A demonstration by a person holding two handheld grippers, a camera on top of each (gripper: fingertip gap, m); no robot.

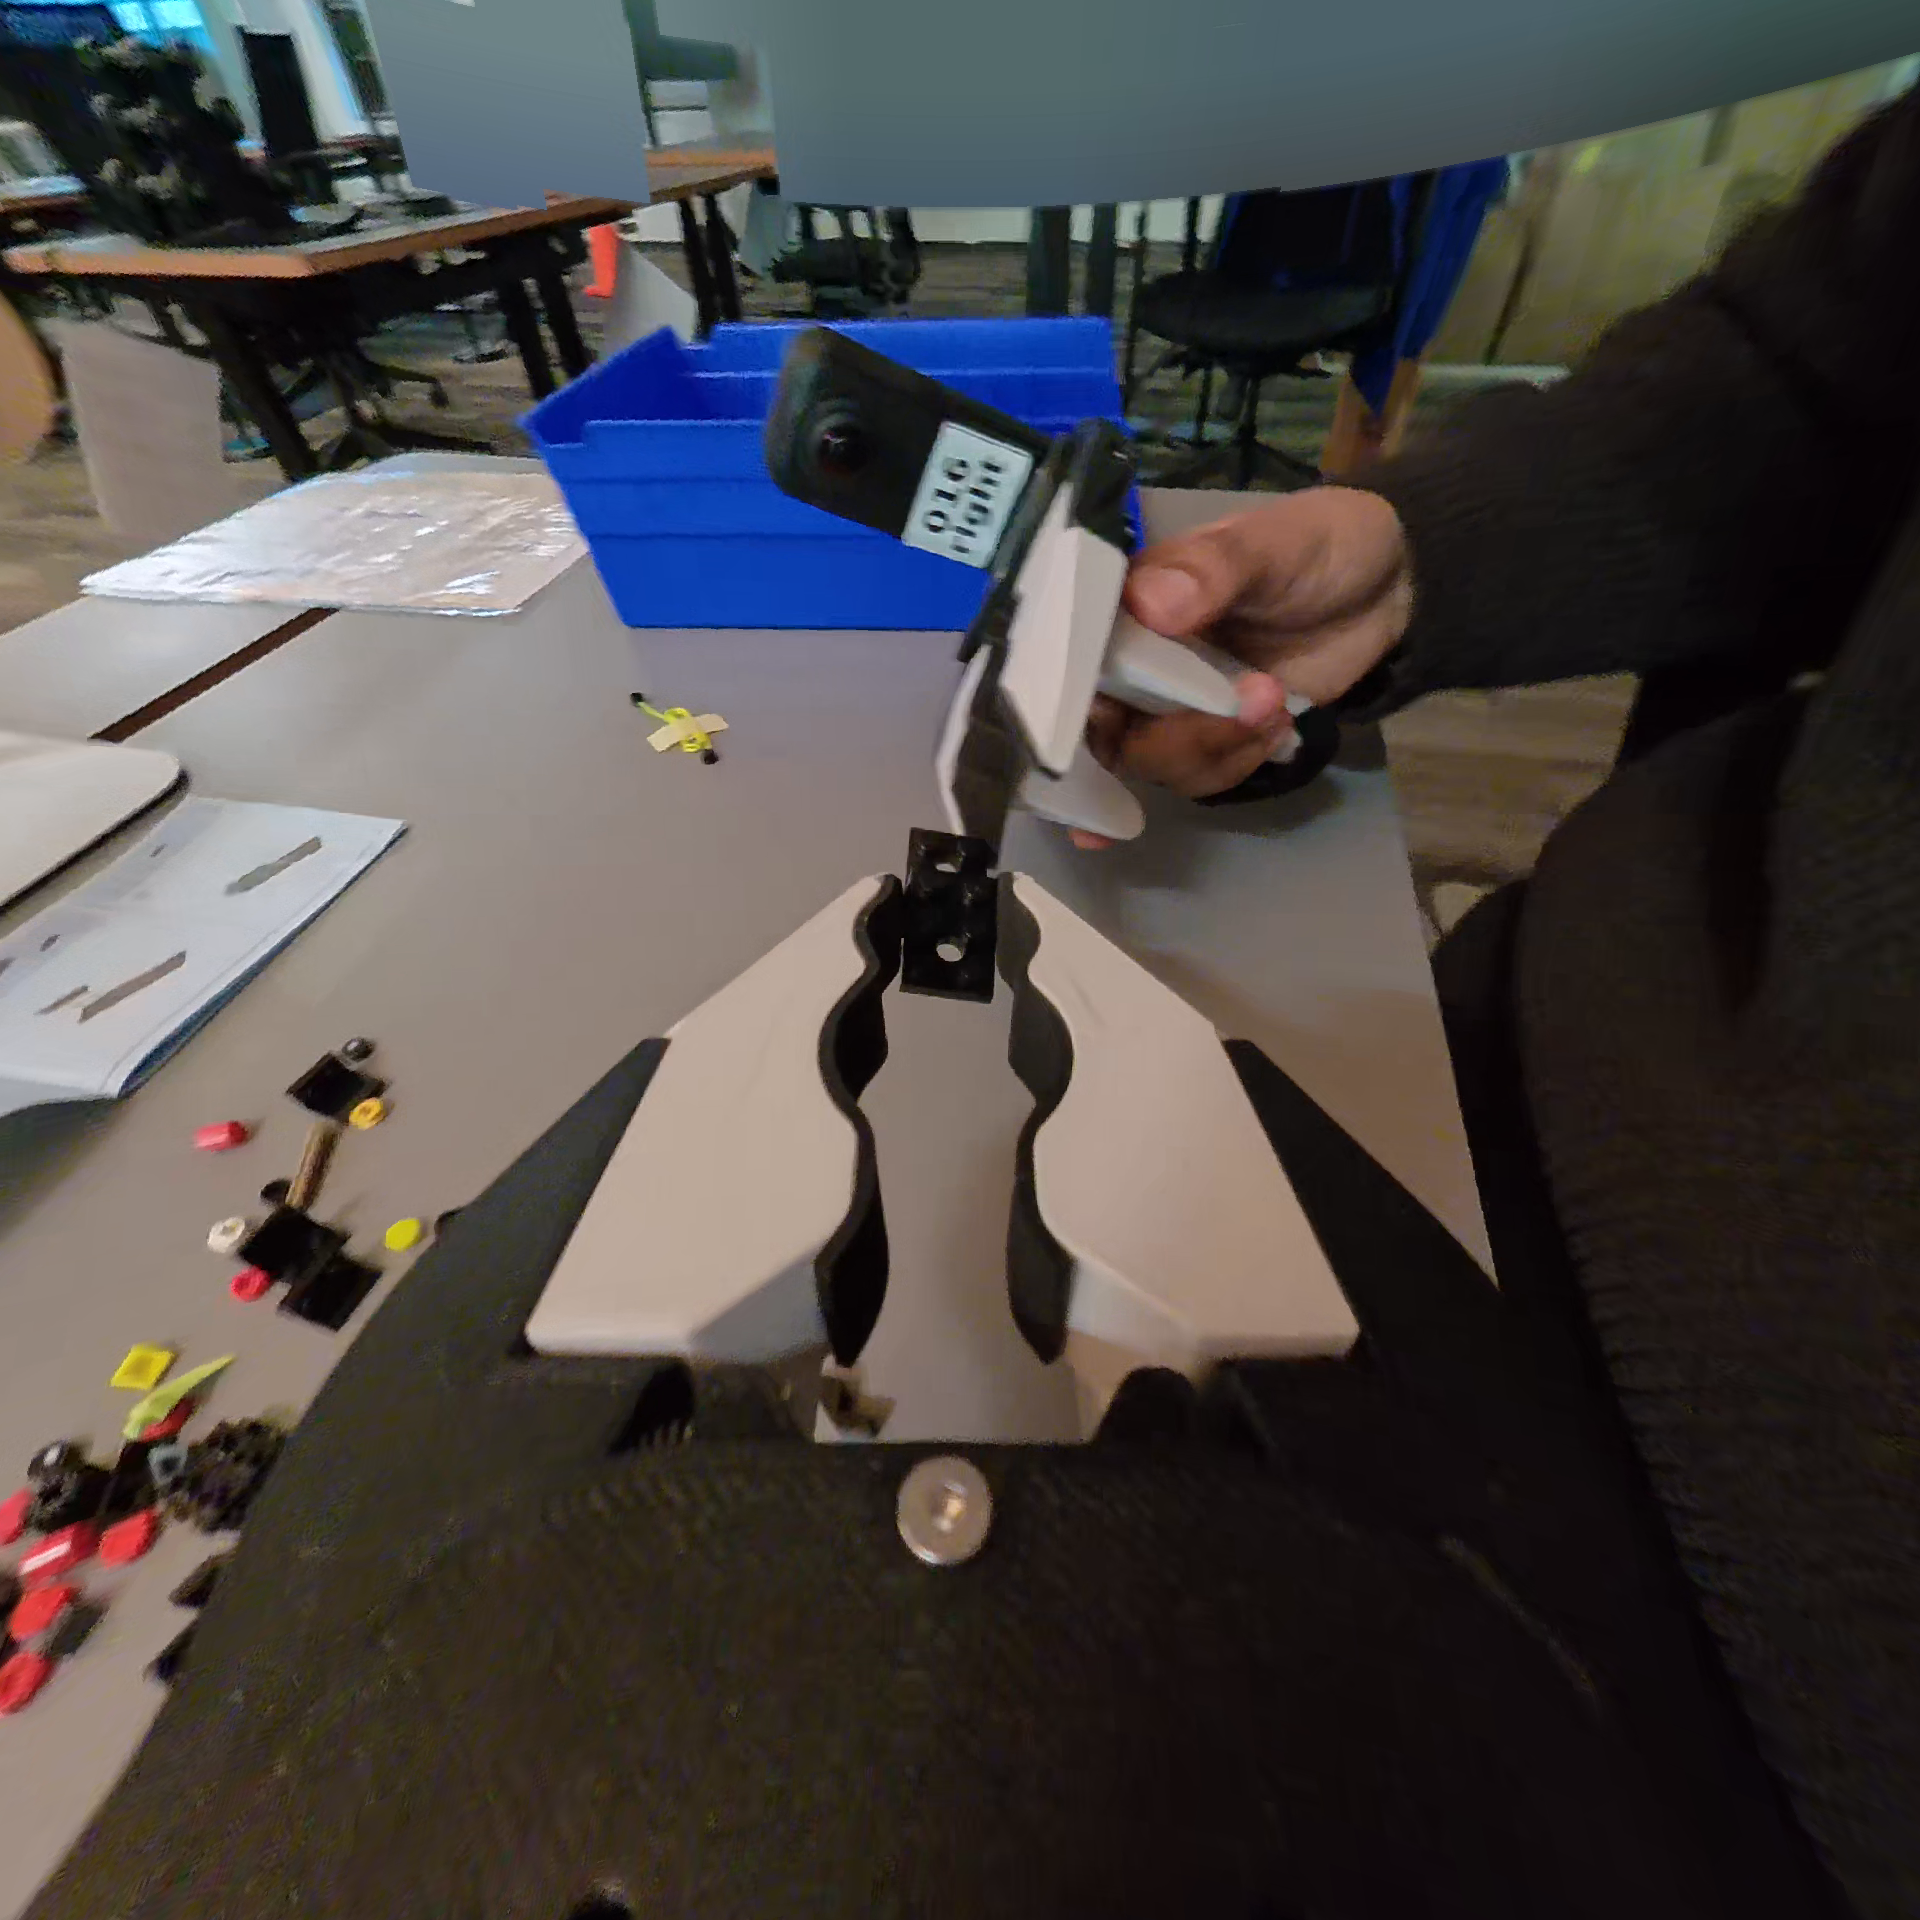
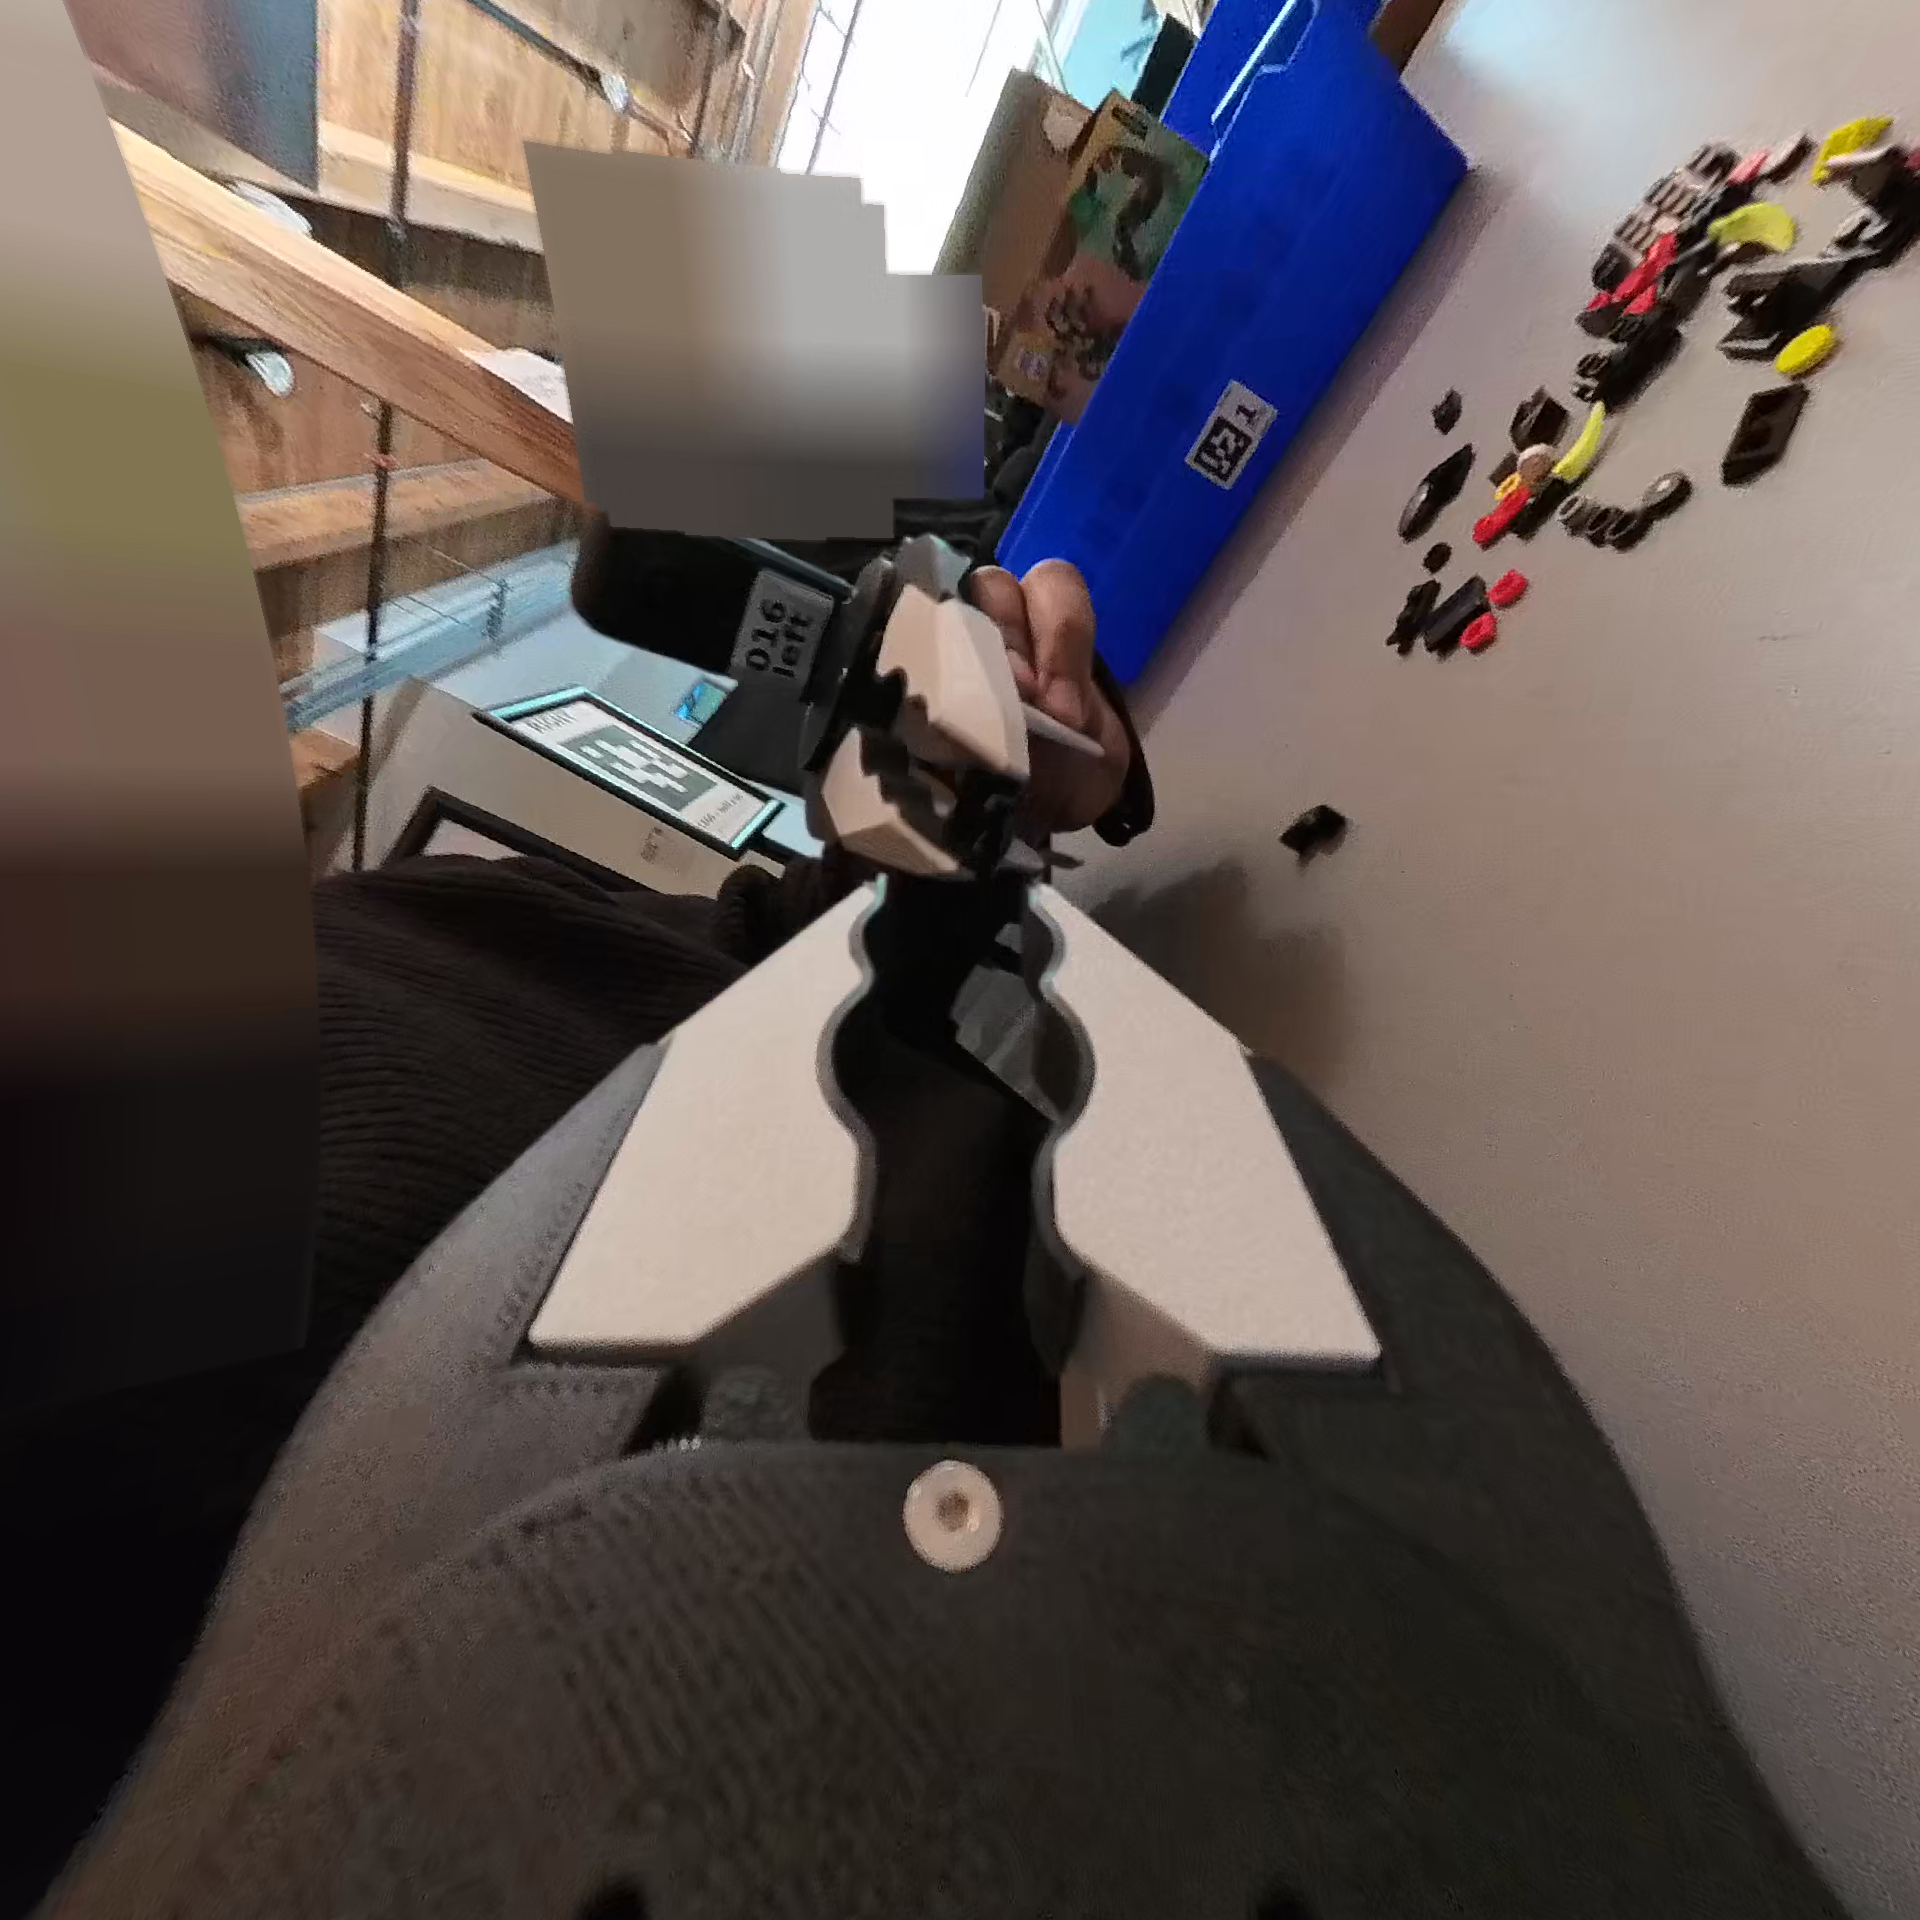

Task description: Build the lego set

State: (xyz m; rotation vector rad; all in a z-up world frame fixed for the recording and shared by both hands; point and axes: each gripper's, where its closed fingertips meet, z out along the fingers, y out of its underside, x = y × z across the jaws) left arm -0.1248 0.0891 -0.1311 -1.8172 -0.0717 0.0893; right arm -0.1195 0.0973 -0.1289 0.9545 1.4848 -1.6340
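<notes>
In the left wrist view my left gripper point(image 1: 948, 906) is shut on a small black block with round holes point(image 1: 948, 935) and holds it above the grey table point(image 1: 623, 883). My right gripper point(image 1: 977, 823) comes down from the upper right, held by a hand point(image 1: 1247, 623), with its tips at the block's top edge. In the right wrist view my right gripper point(image 2: 958, 914) has its fingers point(image 2: 1122, 1039) standing apart, with the left gripper point(image 2: 935, 769) and the dark block point(image 2: 992, 831) just ahead of the tips. I see nothing pressed between the right pads.
A blue bin point(image 1: 790, 520) stands at the table's far side and also shows in the right wrist view point(image 2: 1226, 343). Several small black, red and yellow pieces point(image 1: 301, 1216) lie at the left, next to a booklet point(image 1: 156, 935). A foil sheet point(image 1: 343, 551) lies beyond. A dark sleeve point(image 1: 1714, 935) fills the right.
</notes>
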